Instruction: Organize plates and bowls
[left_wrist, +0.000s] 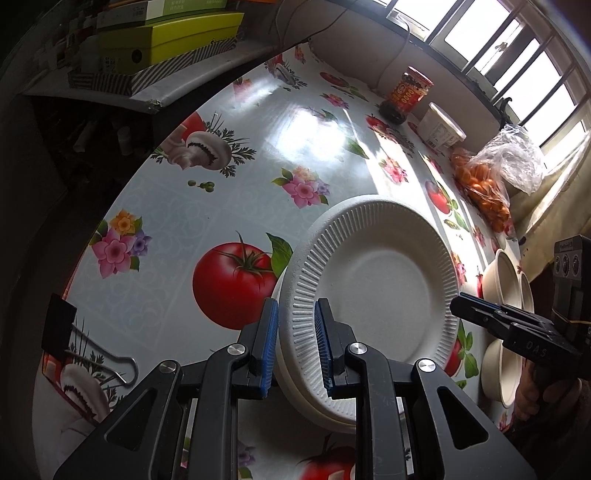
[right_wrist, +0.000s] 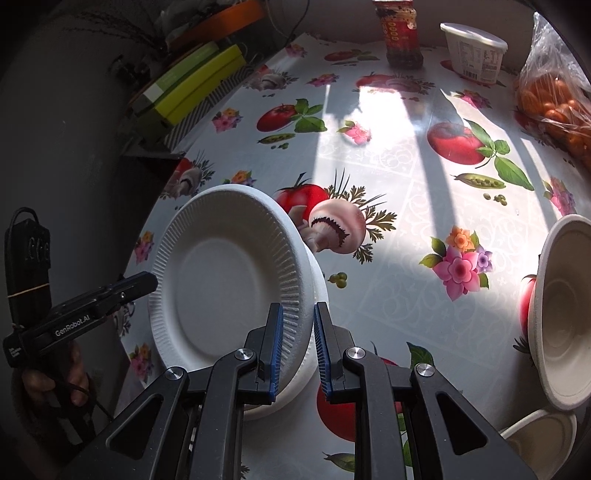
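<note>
- Plates: a small stack of white ridged paper plates, held between both grippers above the flowered tablecloth, tilted, with its lower edge close over the table
- Left gripper has its blue pads nearly closed on the stack's rim on one side; the right gripper pinches the opposite rim the same way, jaws narrow with only the rim's thickness between them
- Step in hand, as I judge it: carrying the stacked plates together toward a resting spot, so the plate half of the sorting looks well along
- Bowls sit near the table's right edge, one leaning on its side and another partly cut off below; they appear not yet gathered
- Next move calls for lowering both hands evenly so the stack lands flat, then easing both grips off without dragging the top plate askew
- Hard to tell: how many plates are in the stack, since only the rim edges show beneath the top one; two or three is my guess
- Whether the bottom plate already touches the cloth is hidden by the gripper fingers
- Jar, white tub and bag of oranges stand well apart by the window
</note>
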